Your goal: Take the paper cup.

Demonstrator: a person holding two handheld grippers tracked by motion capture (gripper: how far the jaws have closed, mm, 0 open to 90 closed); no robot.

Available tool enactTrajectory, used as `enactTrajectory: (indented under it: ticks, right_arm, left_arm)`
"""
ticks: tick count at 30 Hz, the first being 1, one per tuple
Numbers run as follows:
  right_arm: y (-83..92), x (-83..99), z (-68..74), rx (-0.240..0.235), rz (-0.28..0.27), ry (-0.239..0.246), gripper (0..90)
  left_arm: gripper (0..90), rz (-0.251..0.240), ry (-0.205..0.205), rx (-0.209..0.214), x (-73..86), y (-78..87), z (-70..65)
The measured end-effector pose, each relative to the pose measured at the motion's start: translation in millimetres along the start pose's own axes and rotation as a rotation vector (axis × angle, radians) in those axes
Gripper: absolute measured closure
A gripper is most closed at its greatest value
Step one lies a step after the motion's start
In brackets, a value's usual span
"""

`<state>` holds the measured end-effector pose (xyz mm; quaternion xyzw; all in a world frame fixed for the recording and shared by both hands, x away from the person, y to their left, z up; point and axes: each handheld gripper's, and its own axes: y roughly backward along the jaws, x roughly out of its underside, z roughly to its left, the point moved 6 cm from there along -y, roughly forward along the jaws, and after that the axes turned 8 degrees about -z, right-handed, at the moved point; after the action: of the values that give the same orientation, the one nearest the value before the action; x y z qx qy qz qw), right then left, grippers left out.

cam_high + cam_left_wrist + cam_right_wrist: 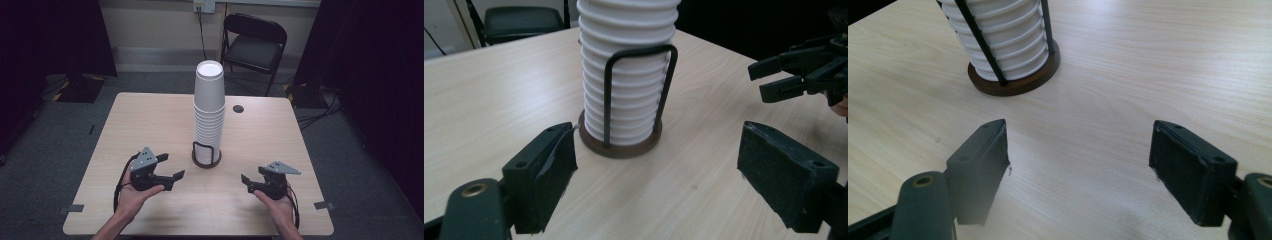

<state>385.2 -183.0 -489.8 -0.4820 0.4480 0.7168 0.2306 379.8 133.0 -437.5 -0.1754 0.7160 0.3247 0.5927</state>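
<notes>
I see both hand-held grippers, left [172,169] and right [248,181], released at seven and five o'clock of the tall white paper cup stack [209,107] on the light wooden desk [150,120].

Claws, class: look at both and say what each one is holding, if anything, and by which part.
Nothing is held. The left claw and the right claw both stand open over bare table, apart from the stack of cups.

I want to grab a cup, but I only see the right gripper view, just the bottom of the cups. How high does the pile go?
Observer: The cup stack rises far above its wire holder.
Operator: Where's my other gripper?
Observer: The left gripper is left of the holder, open and empty.
Operator: What's behind the table?
Observer: A black folding chair stands beyond the table.
</notes>
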Motion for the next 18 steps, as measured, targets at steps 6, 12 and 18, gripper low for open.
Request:
enactTrajectory:
  ticks: [6, 12, 18]
  right_arm:
    - [0.1, 0.3, -0.6, 0.002, 0.000, 0.001, 23.5]
    - [-0.4, 3.9, 0.9, -0.016, 0.020, -0.018, 22.5]
    - [-1.7, 4.8, -0.9, -0.012, 0.027, -0.020, 22.5]
  left_arm:
    - [15.6, -0.033, -0.006, 0.004, -18.0, -2.1, 2.5]
    - [19.2, -0.062, 0.033, -0.004, -41.1, -9.8, 1.7]
    - [16.7, -0.086, -0.005, 0.017, -62.7, -16.6, -4.5]
